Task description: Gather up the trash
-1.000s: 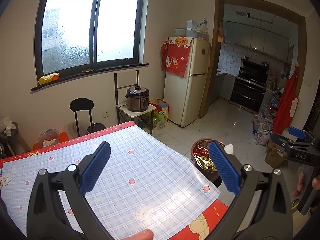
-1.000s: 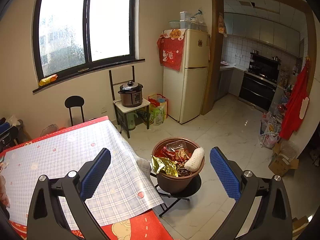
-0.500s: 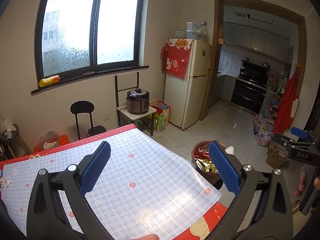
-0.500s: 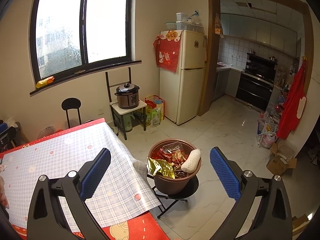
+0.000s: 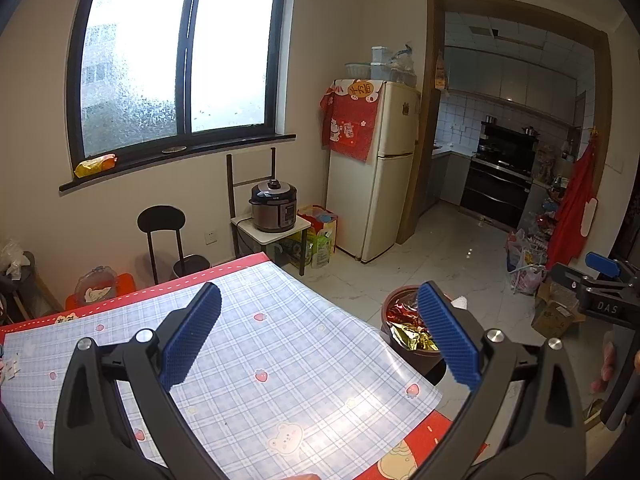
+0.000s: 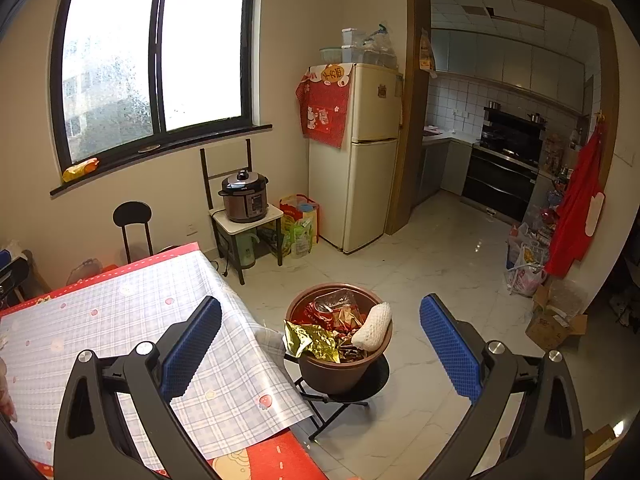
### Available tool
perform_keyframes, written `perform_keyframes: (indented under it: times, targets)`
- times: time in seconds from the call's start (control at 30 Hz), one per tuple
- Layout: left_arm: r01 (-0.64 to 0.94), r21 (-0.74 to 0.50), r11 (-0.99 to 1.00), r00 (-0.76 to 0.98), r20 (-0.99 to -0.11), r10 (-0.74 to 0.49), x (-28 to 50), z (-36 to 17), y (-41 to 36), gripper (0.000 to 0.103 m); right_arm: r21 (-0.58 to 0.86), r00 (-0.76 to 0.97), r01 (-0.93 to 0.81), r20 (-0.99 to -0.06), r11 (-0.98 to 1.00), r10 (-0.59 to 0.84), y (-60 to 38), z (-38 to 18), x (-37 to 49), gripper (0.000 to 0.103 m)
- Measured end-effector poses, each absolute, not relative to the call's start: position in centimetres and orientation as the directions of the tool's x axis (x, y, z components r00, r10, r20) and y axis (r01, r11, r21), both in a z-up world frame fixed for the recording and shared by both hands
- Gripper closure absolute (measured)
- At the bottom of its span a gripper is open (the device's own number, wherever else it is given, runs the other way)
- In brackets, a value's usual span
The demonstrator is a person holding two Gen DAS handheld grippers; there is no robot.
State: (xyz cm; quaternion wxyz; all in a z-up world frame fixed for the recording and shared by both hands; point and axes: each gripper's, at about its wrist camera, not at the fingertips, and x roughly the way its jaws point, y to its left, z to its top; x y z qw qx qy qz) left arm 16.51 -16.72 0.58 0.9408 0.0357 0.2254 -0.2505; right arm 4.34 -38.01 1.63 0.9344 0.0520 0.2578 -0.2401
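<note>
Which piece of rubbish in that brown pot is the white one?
The netted foam sleeve leaning on the pot's right rim; the other pieces are red or gold wrappers.

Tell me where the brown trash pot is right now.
In the right wrist view the brown trash pot sits low at centre on a black folding stand, on the tiled floor just off the table's near right corner; it is full of wrappers.

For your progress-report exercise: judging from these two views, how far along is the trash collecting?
Looks nearly done: the brown pot beside the table is heaped with wrappers, gold foil and a white foam net. Nothing is in hand: left gripper and right gripper are both open and empty. Left: small scraps at the table's far left edge, perhaps trash.
</note>
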Motion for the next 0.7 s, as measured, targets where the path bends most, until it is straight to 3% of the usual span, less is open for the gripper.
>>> perform_keyframes:
  times: [0.7]
  targets:
    - [0.487, -0.054, 0.871, 0.777, -0.428, -0.461, 16.9, 0.87, -16.79, 0.006, -0.037, 0.743, 0.491, -0.504, 0.87, -0.441, -38.13, 1.88, 3.95, 0.005]
